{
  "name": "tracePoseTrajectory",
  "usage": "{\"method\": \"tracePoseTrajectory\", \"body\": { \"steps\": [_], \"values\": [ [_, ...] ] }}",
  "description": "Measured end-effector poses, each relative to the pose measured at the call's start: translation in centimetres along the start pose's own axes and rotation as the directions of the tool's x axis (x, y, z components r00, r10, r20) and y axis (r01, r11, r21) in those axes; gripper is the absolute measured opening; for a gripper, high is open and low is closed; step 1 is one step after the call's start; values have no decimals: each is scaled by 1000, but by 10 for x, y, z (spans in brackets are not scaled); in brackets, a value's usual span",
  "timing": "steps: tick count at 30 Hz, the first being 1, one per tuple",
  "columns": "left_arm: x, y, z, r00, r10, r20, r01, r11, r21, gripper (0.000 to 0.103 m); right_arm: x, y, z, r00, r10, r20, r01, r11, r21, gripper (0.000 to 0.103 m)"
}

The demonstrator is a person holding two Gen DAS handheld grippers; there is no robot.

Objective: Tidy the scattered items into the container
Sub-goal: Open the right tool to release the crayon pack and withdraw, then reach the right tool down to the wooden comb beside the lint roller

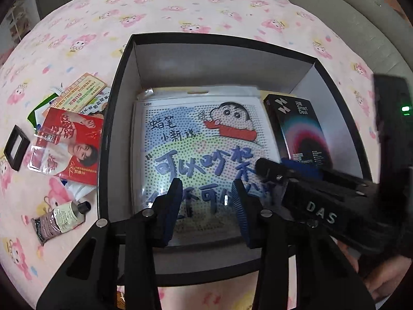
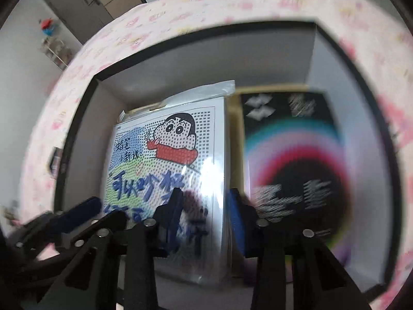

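Observation:
A black box with white inner walls sits on the pink bed. In it lie a bagged cartoon bead kit and a black Smart Devil box; both show in the right wrist view, kit and black box. My left gripper is open and empty above the kit's near edge. My right gripper is open and empty inside the container, over the kit's right edge. Scattered left of the container are a red photo card, leaflets, a small black frame and a tube.
The pink patterned bedspread surrounds the container. A grey cushioned edge runs at the far right. The right gripper's body crosses the container's near right corner. A door and shelves stand beyond the bed.

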State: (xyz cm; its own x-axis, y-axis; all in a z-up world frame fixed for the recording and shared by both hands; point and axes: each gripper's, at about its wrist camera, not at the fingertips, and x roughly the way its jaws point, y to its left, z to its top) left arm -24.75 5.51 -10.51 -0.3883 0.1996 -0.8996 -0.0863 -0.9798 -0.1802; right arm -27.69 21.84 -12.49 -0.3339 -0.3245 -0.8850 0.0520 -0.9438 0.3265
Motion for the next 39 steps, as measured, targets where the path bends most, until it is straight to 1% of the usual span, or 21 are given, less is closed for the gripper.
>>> {"method": "tracePoseTrajectory", "body": {
  "steps": [1, 4, 7, 10, 12, 14, 19, 20, 25, 29, 32, 34, 37, 39],
  "values": [
    [-1, 0, -1, 1000, -4, 2, 4, 1000, 3, 40, 2, -3, -1, 1000, 3, -13, -3, 1000, 10, 33],
    [-1, -1, -2, 1000, -9, 2, 9, 1000, 9, 41, -2, -12, -4, 1000, 15, -16, -15, 1000, 16, 33],
    [-2, 0, -4, 999, -33, 1, 33, 999, -7, 42, -18, -12, -7, 1000, -24, 18, 24, 1000, -15, 33],
    [-13, -3, -6, 997, -65, 35, 65, 998, -3, 43, -35, -7, -12, 997, -55, 52, 58, 997, -54, 33],
    [-24, -6, -7, 995, -72, 64, 72, 997, 7, 46, -45, -1, -12, 994, -75, 73, 80, 995, -62, 34],
    [-36, -7, -8, 992, -87, 90, 86, 996, 13, 47, -64, -1, -15, 991, -83, 102, 91, 993, -70, 34],
    [-70, -9, -16, 982, -116, 149, 112, 993, 38, 47, -92, 21, -24, 983, -88, 161, 106, 989, -104, 34],
    [-76, -10, -19, 980, -123, 157, 117, 992, 44, 47, -87, 33, -23, 981, -89, 171, 109, 988, -111, 34],
    [-105, -8, -36, 972, -142, 188, 130, 989, 73, 47, -106, 56, -44, 975, -75, 211, 109, 981, -157, 35],
    [-124, -2, -56, 970, -135, 204, 120, 989, 86, 47, -108, 73, -60, 980, -35, 197, 79, 973, -219, 35],
    [-132, 9, -73, 973, -120, 199, 106, 991, 77, 47, -109, 86, -72, 983, -6, 185, 55, 963, -264, 35],
    [-134, 19, -83, 976, -110, 190, 100, 993, 59, 47, -102, 96, -80, 987, 23, 162, 27, 954, -299, 35],
    [-134, 41, -99, 980, -100, 169, 102, 995, 0, 48, -89, 111, -92, 992, 50, 116, -7, 940, -341, 35],
    [-133, 59, -112, 984, -79, 158, 88, 995, -50, 51, -78, 123, -100, 994, 70, 79, -36, 926, -375, 37]
  ]
}}
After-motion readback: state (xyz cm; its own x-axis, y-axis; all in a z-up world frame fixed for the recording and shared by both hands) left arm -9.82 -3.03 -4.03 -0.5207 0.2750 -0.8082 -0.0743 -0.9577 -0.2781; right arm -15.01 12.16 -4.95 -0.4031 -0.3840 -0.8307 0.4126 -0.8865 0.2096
